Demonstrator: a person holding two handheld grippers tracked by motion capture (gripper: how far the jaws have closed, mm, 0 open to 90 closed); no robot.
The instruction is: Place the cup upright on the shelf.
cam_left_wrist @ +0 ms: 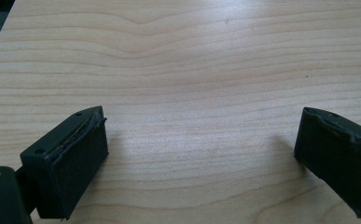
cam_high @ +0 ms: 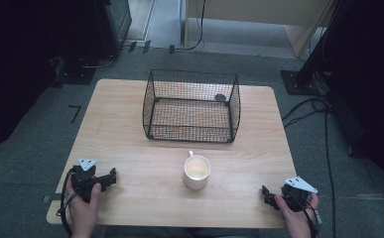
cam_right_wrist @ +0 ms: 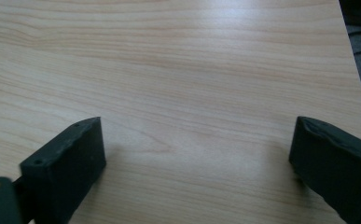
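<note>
Setting: light wooden table [cam_high: 130, 124] on grey carpet, dark equipment and cables around its edges. Landmark for all positions below: white mug [cam_high: 196, 172].

Left gripper [cam_left_wrist: 199, 140]: jaws spread wide in the left gripper view, with bare wood grain between them and nothing held. In the high view, the left gripper [cam_high: 111, 176] lies at the near edge of the table, well to the left of the mug, and points roughly toward it. The left hand [cam_high: 83, 203] grips it from behind; a grey three-cornered plate sits on top.

Right gripper [cam_right_wrist: 197, 140]: jaws likewise wide apart in the right gripper view, only table surface between, with the table edge and grey floor at the far right. In the high view, the right gripper [cam_high: 265, 192] sits near the front edge, well to the right of the mug and slightly nearer the person. It is held by the right hand [cam_high: 298, 210].

Mug: upright, mouth open upward, pale inside, handle turned toward the far side. It stands about midway between the two grippers, touching neither.

Black wire basket [cam_high: 191, 105]: beyond the mug, just past its handle side, at the table's far middle. A small dark round object [cam_high: 220, 97] shows at the basket's far right; what it is cannot be made out.
</note>
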